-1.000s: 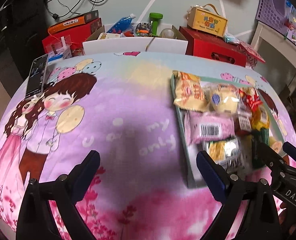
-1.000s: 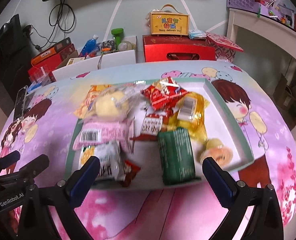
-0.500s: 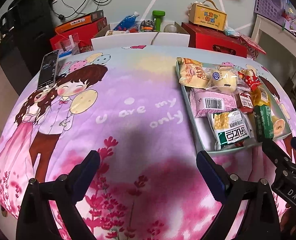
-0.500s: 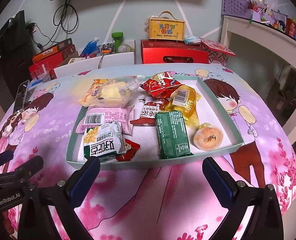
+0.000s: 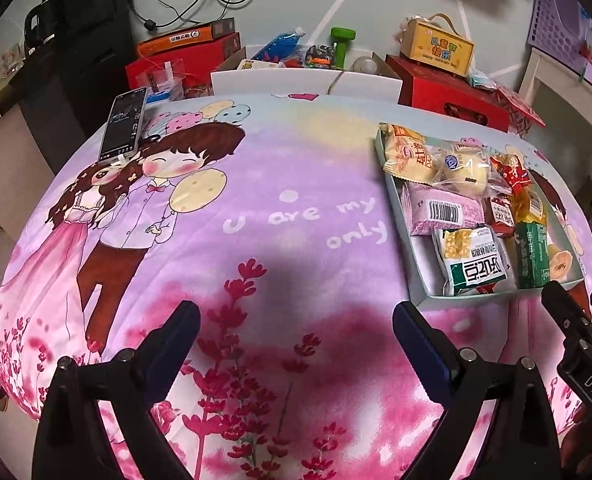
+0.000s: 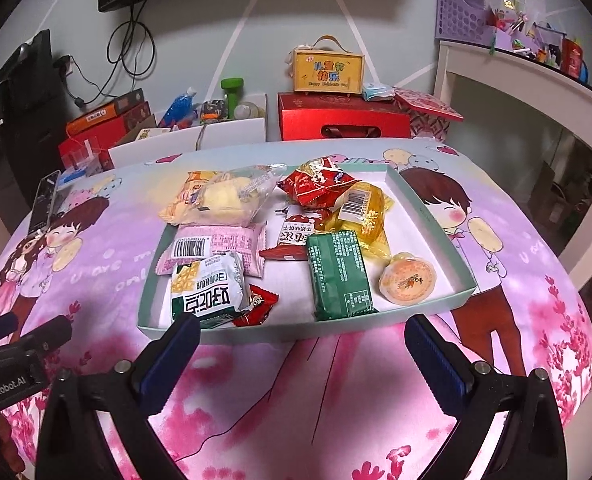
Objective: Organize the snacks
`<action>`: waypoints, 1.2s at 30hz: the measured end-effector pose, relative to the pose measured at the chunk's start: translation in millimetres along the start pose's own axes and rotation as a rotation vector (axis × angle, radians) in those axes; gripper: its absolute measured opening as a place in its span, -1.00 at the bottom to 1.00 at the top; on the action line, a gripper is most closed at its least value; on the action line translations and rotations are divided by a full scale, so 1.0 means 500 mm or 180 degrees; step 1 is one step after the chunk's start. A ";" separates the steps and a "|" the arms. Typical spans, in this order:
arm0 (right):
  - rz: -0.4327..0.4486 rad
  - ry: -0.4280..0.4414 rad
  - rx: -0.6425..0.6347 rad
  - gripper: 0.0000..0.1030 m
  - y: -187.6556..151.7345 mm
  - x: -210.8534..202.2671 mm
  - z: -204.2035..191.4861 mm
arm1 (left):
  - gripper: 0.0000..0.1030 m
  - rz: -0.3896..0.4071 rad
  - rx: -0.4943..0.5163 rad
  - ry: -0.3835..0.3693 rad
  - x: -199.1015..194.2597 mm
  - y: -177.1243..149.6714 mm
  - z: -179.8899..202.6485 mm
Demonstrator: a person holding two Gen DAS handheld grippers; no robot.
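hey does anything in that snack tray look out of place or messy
Yes. The clear-wrapped yellow bun and the packet under it hang over the tray's far-left rim onto the cloth. The other snacks lie jumbled and overlapping. Nothing looks spilled or torn.

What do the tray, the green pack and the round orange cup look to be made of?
Tray: likely thin cardboard, matte, mint outside and white inside, with crisp folded walls. Green pack: plastic film wrapper, slightly glossy, with faint creases around a firm block shape. Orange cup: probably clear plastic with a printed film lid; the contents show orange through it.
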State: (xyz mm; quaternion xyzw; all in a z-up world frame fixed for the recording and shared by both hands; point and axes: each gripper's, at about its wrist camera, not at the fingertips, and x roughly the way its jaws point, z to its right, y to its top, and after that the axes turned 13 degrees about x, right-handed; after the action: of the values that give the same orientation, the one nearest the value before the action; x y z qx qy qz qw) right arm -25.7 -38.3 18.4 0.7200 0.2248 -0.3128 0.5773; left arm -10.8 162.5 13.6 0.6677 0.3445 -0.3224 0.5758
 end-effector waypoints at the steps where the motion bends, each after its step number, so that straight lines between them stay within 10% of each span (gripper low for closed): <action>1: -0.0003 -0.0001 -0.0009 1.00 -0.001 0.001 -0.001 | 0.88 -0.0002 0.0007 0.0000 0.000 0.000 0.001; 36: -0.0062 -0.0001 -0.0015 1.00 -0.004 0.013 -0.002 | 0.88 -0.0061 0.0127 0.0063 0.008 0.003 0.011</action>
State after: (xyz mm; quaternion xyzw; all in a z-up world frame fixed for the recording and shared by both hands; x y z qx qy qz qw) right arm -22.3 -37.0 12.8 0.7164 0.2325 -0.3180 0.5759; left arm -7.6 157.5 10.3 0.6789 0.3500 -0.3281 0.5559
